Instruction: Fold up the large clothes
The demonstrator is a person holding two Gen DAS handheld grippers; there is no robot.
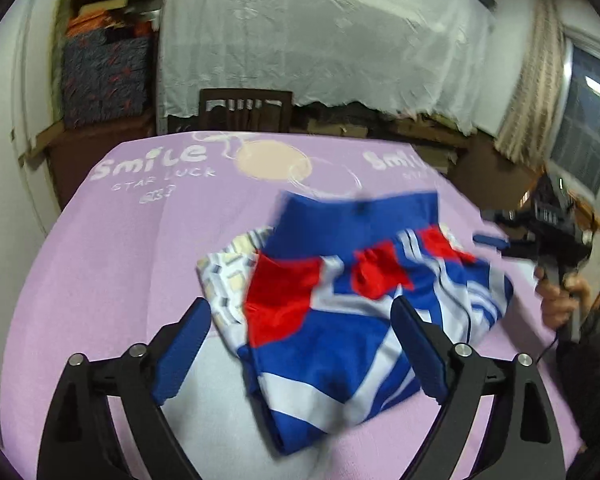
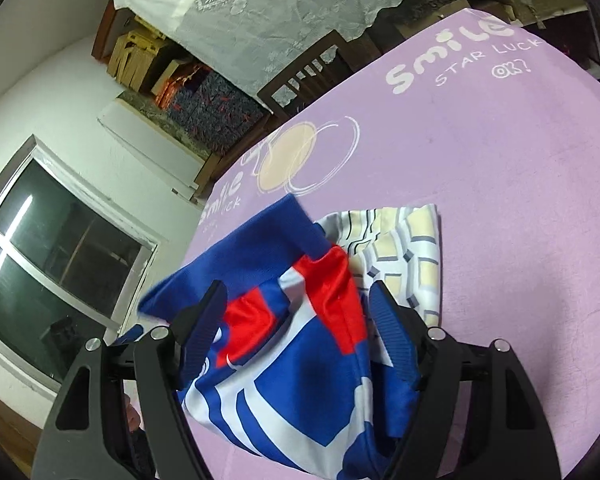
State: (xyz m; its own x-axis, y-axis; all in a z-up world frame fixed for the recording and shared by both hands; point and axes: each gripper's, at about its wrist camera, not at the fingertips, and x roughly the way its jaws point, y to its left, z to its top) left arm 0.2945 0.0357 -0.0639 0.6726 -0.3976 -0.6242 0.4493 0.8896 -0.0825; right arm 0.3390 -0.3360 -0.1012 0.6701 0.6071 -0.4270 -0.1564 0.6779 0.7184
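We hold our left gripper [image 1: 300, 344] spread wide above the purple sheet [image 1: 120, 248], pinching nothing. The folded blue, red and white garment [image 1: 352, 312] lies mid-sheet, overlapping a checked cloth [image 1: 224, 276] at its 9 o'clock. Our right gripper [image 2: 296, 328] is also spread, straddling the garment without pressing it.

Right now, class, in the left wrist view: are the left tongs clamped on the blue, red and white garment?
No, the left tongs stand wide open above the garment, pads clear of cloth.
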